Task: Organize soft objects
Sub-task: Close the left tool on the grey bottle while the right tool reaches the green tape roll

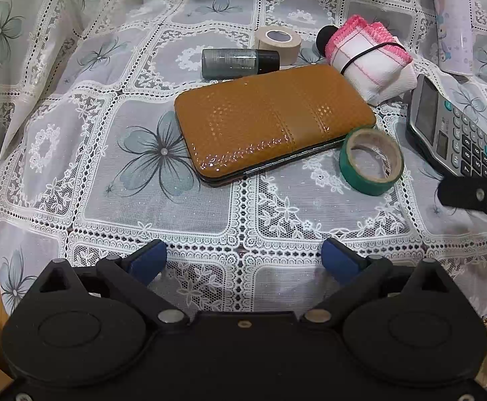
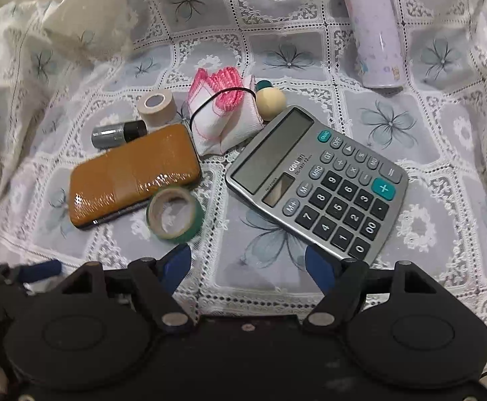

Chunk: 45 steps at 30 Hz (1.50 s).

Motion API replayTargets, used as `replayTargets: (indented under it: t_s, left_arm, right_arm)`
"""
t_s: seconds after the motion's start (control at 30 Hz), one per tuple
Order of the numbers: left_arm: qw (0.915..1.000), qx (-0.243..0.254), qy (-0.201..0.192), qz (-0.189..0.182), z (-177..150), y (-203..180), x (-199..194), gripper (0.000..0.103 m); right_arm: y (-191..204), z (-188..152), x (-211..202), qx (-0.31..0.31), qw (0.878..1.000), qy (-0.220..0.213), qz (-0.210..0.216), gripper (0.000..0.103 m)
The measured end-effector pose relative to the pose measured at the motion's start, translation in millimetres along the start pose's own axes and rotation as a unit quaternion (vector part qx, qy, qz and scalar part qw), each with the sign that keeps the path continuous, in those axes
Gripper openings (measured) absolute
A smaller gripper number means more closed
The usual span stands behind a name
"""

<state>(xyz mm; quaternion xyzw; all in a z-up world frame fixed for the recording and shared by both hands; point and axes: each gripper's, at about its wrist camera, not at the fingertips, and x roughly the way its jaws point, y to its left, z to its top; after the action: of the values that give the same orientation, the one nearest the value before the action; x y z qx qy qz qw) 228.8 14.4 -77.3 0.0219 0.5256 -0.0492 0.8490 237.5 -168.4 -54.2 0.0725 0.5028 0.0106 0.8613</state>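
A folded white cloth bundle with pink stitched edges, bound by a black elastic band, lies at the far side of the lace-covered table. A brown glossy wallet lies in front of it. My left gripper hovers open over bare lace, nearer than the wallet, with nothing between its blue pads. My right gripper stands open too, holding nothing, with the green tape roll just beyond its left finger and the calculator by its right. Part of the right gripper shows dark at the edge of the left wrist view.
The green tape roll touches the wallet's corner. A beige tape roll and a small dark bottle lie behind the wallet. A wooden ball sits beside the cloth. A purple bottle lies at the back right. The table's edge drops off at the left.
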Motion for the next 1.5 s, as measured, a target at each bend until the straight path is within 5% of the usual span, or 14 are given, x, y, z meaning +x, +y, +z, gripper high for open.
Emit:
replayTargets:
  t_s: [0.5, 1.13, 1.5]
  left_arm:
    - [0.9993, -0.001, -0.038, 0.001, 4, 6, -21, 0.09]
    - [0.9967, -0.033, -0.071, -0.021, 114, 7, 6, 0.092]
    - [0.9983, -0.009, -0.052, 0.024, 129, -12, 37, 0.093]
  right_arm:
    - [15, 9, 8, -0.006, 1.0, 0.0, 0.023, 0.075]
    - [1, -4, 11, 0.019, 0.999, 0.011, 0.033, 0.075]
    - [-5, -7, 12, 0.031, 0.998, 0.015, 0.048, 0.075]
